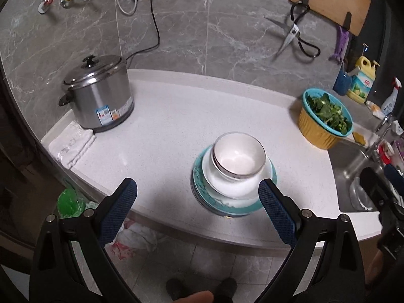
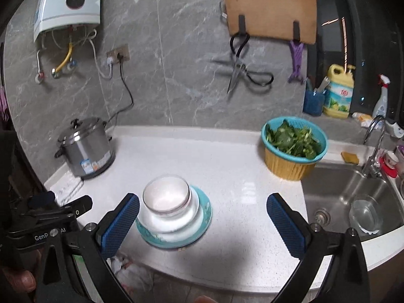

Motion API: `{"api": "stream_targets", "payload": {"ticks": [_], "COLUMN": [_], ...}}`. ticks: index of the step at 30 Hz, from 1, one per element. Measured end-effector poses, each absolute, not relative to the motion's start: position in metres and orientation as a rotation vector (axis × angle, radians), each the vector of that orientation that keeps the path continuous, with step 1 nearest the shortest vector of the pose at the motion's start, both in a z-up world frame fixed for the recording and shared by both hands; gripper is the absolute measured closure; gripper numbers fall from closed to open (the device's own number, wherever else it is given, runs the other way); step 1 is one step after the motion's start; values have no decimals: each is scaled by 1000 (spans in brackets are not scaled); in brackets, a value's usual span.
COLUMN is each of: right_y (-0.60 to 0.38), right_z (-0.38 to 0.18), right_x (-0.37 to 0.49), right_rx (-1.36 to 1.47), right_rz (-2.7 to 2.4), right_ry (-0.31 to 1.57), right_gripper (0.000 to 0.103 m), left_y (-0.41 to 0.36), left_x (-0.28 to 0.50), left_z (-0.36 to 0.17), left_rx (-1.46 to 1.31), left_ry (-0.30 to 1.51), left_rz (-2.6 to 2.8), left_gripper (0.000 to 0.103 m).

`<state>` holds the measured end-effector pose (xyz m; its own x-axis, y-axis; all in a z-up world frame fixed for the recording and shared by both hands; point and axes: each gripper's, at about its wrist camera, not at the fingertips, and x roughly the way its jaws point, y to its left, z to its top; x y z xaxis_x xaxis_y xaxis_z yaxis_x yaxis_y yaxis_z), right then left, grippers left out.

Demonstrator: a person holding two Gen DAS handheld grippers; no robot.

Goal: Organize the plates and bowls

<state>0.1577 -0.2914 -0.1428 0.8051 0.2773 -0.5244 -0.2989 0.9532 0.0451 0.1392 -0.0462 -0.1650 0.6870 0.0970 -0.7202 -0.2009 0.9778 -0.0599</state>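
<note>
A stack stands near the front edge of the white counter (image 1: 164, 136): a teal-rimmed plate (image 1: 202, 192) at the bottom, a white dish (image 1: 227, 189) on it, and white bowls (image 1: 238, 155) nested on top. The stack also shows in the right wrist view, plate (image 2: 205, 212) under bowl (image 2: 165, 197). My left gripper (image 1: 198, 189) is open and empty, held back from the counter edge, its right finger beside the stack. My right gripper (image 2: 203, 205) is open and empty, its left finger close to the stack. A clear bowl (image 2: 363, 213) lies in the sink.
A steel rice cooker (image 1: 101, 96) and a folded cloth (image 1: 72, 144) sit at the left. A colander of greens (image 1: 324, 118) stands at the right by the sink (image 2: 353, 192) and faucet (image 2: 373, 146). Scissors (image 2: 240, 68) and a cutting board (image 2: 270, 10) hang on the wall.
</note>
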Motion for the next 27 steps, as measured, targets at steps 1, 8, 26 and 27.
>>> {"api": "stream_targets", "payload": {"ticks": [1, 8, 26, 27], "right_y": [-295, -297, -254, -252], "right_z": [-145, -153, -156, -155], "right_x": [161, 170, 171, 170], "right_rx": [-36, -48, -118, -119], "right_rz": [319, 335, 351, 349], "right_ry": [572, 617, 694, 696], "right_gripper": [0, 0, 0, 0], "left_y": [-49, -54, -34, -35], "left_x": [138, 125, 100, 99], "left_z": [-166, -171, -158, -157], "left_rx": [-137, -176, -144, -140], "left_ry": [800, 818, 789, 788], "left_rz": [179, 195, 283, 288], "left_gripper": [5, 5, 5, 5]}}
